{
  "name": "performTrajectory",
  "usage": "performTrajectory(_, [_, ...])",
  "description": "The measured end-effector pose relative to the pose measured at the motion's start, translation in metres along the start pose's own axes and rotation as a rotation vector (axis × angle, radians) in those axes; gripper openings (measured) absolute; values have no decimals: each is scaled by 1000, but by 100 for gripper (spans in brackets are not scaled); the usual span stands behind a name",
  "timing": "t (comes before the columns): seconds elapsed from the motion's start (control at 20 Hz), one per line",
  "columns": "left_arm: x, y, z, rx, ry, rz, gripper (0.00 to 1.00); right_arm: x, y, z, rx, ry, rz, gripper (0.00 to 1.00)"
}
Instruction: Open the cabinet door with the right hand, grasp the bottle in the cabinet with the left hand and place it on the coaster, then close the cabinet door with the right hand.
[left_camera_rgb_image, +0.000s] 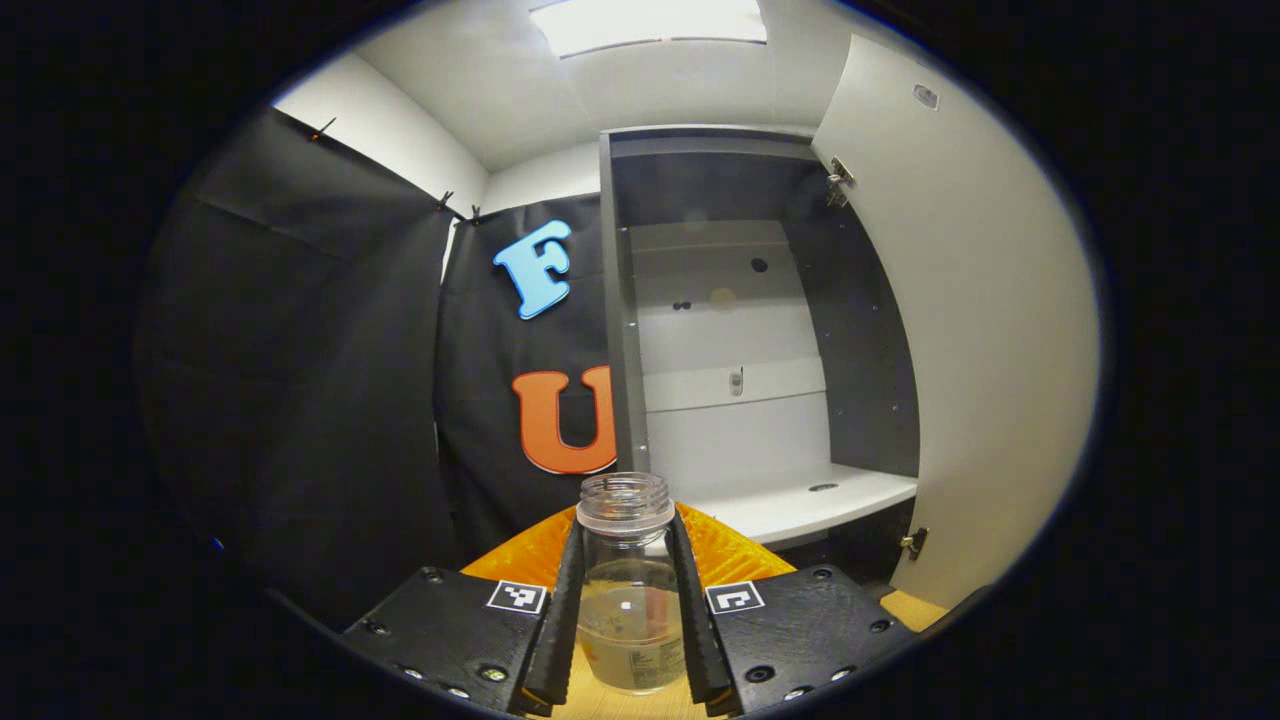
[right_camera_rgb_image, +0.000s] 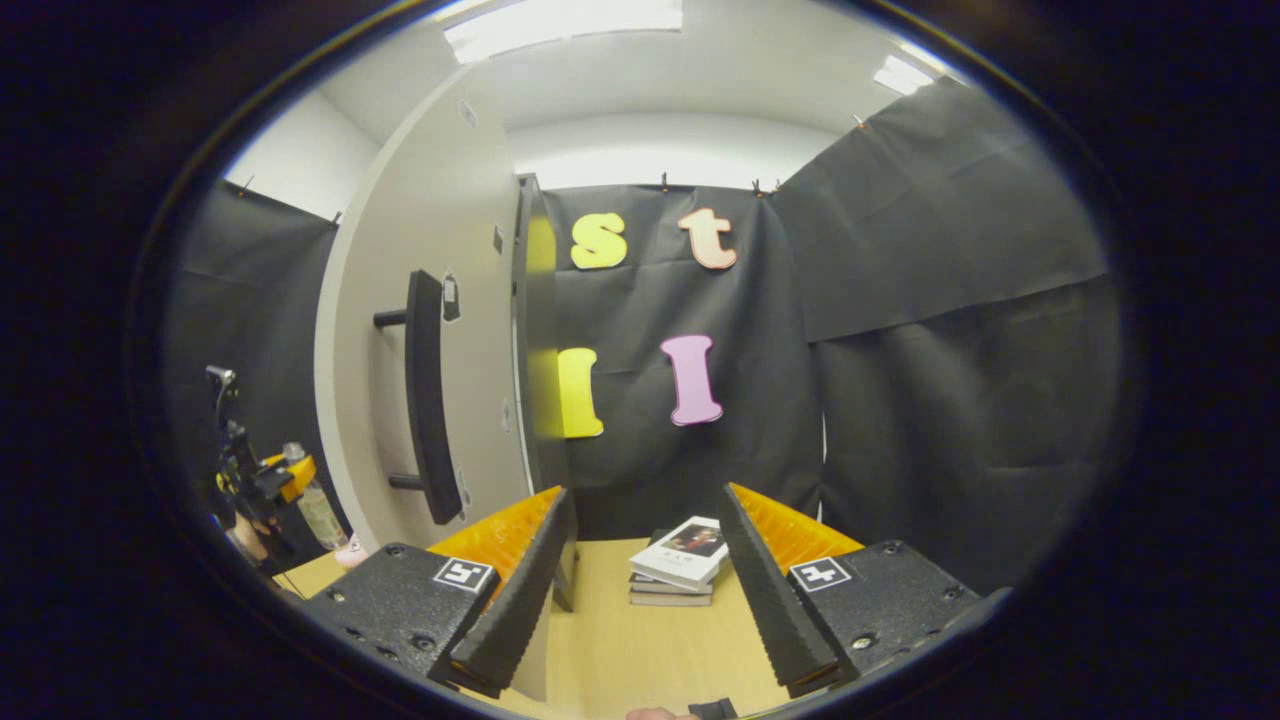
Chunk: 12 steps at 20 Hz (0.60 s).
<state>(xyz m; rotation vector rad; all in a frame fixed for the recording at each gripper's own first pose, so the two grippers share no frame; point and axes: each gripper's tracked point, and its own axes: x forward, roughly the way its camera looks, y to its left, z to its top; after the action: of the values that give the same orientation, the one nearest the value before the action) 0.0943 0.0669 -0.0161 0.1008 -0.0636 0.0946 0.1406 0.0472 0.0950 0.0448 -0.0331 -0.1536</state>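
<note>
Both fingers of my left tool (left_camera_rgb_image: 627, 600) press on the bottle (left_camera_rgb_image: 629, 585), one on each side of its clear body, so the tool is clenched on it. The bottle stands upright between the fingers, its threaded neck open at the top, a little pale liquid in its lower part and a label low on its side. Under it I see a strip of wooden table (left_camera_rgb_image: 600, 700).

Ahead of the left tool and a little to its right stands the cabinet (left_camera_rgb_image: 760, 330), with its white lower shelf (left_camera_rgb_image: 800, 505) bare where I can see it. The cabinet door (left_camera_rgb_image: 980, 330) is swung wide open on the tool's far right, hinges showing at top and bottom.

My right tool (right_camera_rgb_image: 640, 590) is released, its fingers spread wide with nothing between them. Just ahead of it, on the table (right_camera_rgb_image: 620, 650), lies a small stack of books (right_camera_rgb_image: 680, 565). To the tool's left is the outer face of the open door with its dark bar handle (right_camera_rgb_image: 425, 400). Farther left, low at the edge (the picture is badly bent there), I think I make out the left tool carrying the bottle (right_camera_rgb_image: 318, 505).
</note>
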Motion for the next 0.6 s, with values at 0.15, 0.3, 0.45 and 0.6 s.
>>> performTrajectory(0.15, [-29, 16, -42, -15, -1, 63, 43, 3, 0, 8, -3, -25, -15, 93])
performTrajectory(0.3, [-51, 37, -82, -31, 10, 147, 43, 3, -4, 16, -34, -37, -40, 93])
performTrajectory(0.45, [-68, 60, -119, 57, 26, 253, 43, -1, -9, 25, -58, -58, -75, 93])
performTrajectory(0.6, [-73, 61, -168, 32, 75, 284, 43, -8, -4, 35, -58, -64, -89, 93])
